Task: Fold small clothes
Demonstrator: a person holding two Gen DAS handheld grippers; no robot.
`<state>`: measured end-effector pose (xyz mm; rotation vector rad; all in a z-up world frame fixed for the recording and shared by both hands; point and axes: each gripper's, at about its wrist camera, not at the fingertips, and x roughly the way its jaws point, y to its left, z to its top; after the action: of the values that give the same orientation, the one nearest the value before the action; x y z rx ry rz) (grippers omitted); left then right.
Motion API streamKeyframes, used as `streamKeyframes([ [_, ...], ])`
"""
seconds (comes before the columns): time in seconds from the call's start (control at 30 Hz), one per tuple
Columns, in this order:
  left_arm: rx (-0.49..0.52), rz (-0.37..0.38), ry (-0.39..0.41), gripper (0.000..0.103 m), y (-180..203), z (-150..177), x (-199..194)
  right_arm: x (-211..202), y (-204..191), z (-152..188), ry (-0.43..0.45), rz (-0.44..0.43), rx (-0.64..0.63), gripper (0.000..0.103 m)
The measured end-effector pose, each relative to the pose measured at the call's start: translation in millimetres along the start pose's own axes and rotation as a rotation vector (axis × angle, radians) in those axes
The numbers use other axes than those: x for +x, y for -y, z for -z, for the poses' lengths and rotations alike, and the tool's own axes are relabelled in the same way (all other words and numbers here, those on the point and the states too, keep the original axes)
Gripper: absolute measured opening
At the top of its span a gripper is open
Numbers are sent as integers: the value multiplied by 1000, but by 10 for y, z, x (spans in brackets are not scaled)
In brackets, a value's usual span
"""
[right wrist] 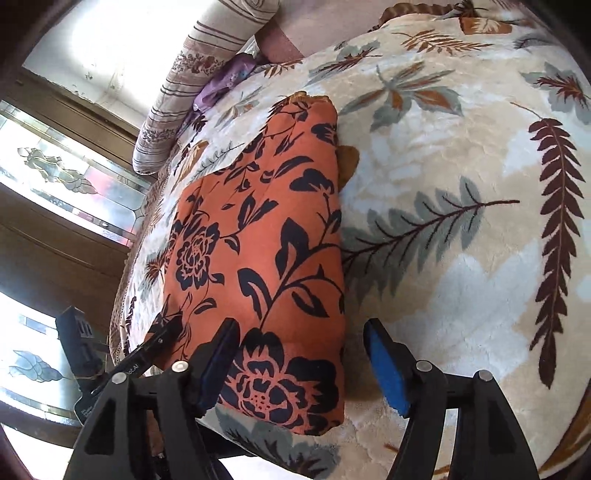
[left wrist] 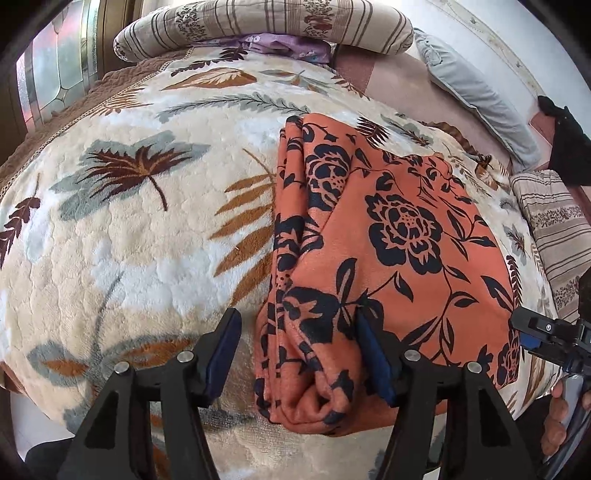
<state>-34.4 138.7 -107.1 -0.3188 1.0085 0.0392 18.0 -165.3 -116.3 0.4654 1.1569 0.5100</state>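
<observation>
Orange floral garment [left wrist: 388, 236] folded, plush leaf-print blanket [left wrist: 147, 240], left gripper [left wrist: 299, 354] and right gripper [right wrist: 301, 362] fingers apart

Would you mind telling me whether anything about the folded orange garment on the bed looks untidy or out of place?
Mostly neat, but the orange floral garment is bunched into loose rolls along one long edge and its near corner, between the open left gripper fingers. In the right wrist view, something tan pokes out beside its far end.

Bed's covered in a plush cream leaf-print blanket [left wrist: 147, 236]. A folded orange garment with dark navy flowers [left wrist: 399, 236] lies on it; striped beige pillow [left wrist: 266, 26] at the far edge.
</observation>
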Motion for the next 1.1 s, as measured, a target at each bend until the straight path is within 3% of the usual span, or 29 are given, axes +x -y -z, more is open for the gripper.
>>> streamKeyframes([
  [0.17,-29,31,-7,65,-50,-39,-94,46,12,-106,7,-10,11,73],
  [0.27,-99,130,52,65,-122,-207,-331,67,16,-205,6,-16,-5,73],
  [0.37,-111,221,96,84,-149,-444,-374,150,7,-383,12,-43,-11,74],
  [0.47,-90,197,-55,85,-122,-519,107,361,55,-581,6,-97,24,76],
  [0.5,-80,173,-124,75,-116,-483,305,505,74,-623,-39,-119,42,76],
  [0.53,-62,161,-106,72,-96,-444,340,666,65,-648,-104,-128,41,74],
  [0.57,-28,170,-84,63,-44,-435,294,731,-26,-656,-109,-82,-21,62],
  [0.6,-9,197,-94,44,9,-443,264,724,-138,-659,-98,-48,-92,48],
  [0.67,23,160,-68,35,103,-473,194,615,-293,-688,-74,-23,-173,37],
  [0.73,59,167,-36,30,268,-552,100,425,-373,-757,-18,-15,-214,34],
  [0.87,117,236,52,30,789,-921,-2,-159,-316,-1055,126,19,-256,34],
  [0.93,143,261,47,34,1098,-1095,129,-363,-87,-1230,168,31,-220,34],
  [1.0,158,234,-13,40,1348,-1133,427,-355,345,-1407,127,15,-113,40],
  [1.03,179,194,-53,49,1463,-1104,647,-295,596,-1470,105,32,-41,46],
  [1.07,196,127,-94,54,1529,-1047,842,-232,871,-1489,112,93,28,61],
  [1.1,207,77,-143,63,1559,-957,1021,-186,1079,-1475,119,162,76,66],
])
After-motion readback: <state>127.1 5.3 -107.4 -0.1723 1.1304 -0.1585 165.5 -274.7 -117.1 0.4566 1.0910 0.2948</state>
